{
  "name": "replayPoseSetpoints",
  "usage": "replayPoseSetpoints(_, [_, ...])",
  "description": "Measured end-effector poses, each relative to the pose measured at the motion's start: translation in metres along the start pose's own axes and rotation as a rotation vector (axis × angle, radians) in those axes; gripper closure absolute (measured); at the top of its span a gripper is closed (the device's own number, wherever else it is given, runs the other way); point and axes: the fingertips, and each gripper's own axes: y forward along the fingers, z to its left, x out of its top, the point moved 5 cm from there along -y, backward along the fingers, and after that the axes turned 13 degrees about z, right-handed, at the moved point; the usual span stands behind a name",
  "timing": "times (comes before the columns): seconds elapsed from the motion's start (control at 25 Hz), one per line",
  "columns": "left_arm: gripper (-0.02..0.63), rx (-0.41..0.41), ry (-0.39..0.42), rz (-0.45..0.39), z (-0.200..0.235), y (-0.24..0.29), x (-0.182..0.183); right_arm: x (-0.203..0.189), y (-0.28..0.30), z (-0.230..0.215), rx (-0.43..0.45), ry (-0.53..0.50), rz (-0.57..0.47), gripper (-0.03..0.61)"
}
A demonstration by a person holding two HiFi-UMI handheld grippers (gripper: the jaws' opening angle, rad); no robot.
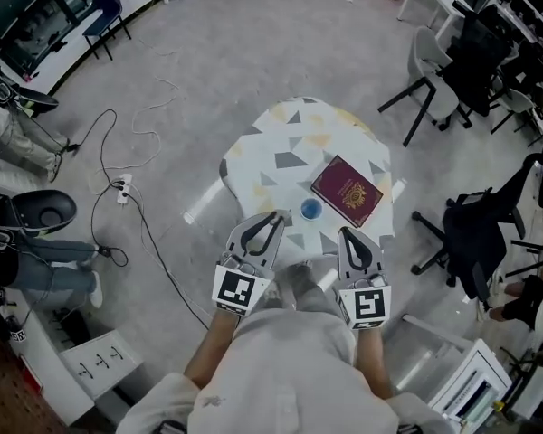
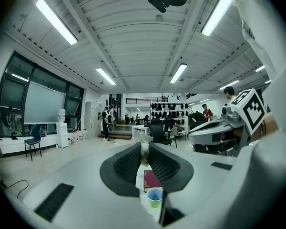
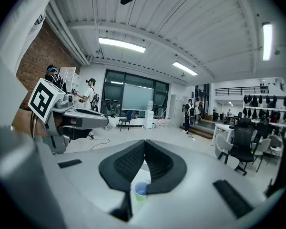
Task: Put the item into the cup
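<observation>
Table (image 1: 253,152): small, patterned top, w/ two things on it. Booklet (image 1: 346,191): maroon, lies flat toward the table's right edge. It's the only loose thing in view, so prob. the item. Likely light, thin, stiff-ish cover, a bit slick. Lying flat, it offers no face to pinch, so it's best taken by an edge or corner, maybe after sliding it to overhang the table. It looks wider than the cup mouth, so fit is doubtful. Left gripper (image 1: 277,215): jaws narrow, a slim slit, nothing sure betw. them. Right gripper (image 1: 347,233): jaws together, empty. Both hover at the near edge. Cup (image 1: 310,209): small, upright, blue rim, just beside the booklet's near-left corner, betw. the two tips.
</observation>
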Motion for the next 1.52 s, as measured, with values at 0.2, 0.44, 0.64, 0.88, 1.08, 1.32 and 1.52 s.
replayPoseSetpoints(0.2, [0.555,0.017,-0.004,0.071,-0.001,0.031,-0.012,-0.016,0.029,-0.023,0.060,0.026,0.025,0.571])
replayPoseSetpoints(0.44, [0.554,0.023,-0.051,0.154,-0.002,0.068,-0.035,-0.048,0.068,-0.044,0.128,0.050,0.093,0.571])
replayPoseSetpoints(0.64, [0.554,0.020,-0.058,0.223,-0.004,0.095,-0.052,-0.063,0.094,-0.053,0.193,0.068,0.126,0.571])
replayPoseSetpoints(0.88, [0.554,0.026,-0.075,0.302,-0.004,0.123,-0.073,-0.082,0.122,-0.065,0.247,0.080,0.172,0.571])
replayPoseSetpoints(1.08, [0.554,0.025,-0.081,0.347,-0.006,0.138,-0.085,-0.097,0.140,-0.069,0.290,0.084,0.209,0.571])
replayPoseSetpoints(1.32, [0.554,0.019,-0.083,0.386,-0.008,0.153,-0.093,-0.110,0.155,-0.072,0.329,0.077,0.245,0.571])
replayPoseSetpoints(1.52, [0.554,0.018,-0.085,0.412,-0.010,0.161,-0.102,-0.123,0.160,-0.072,0.356,0.073,0.275,0.571])
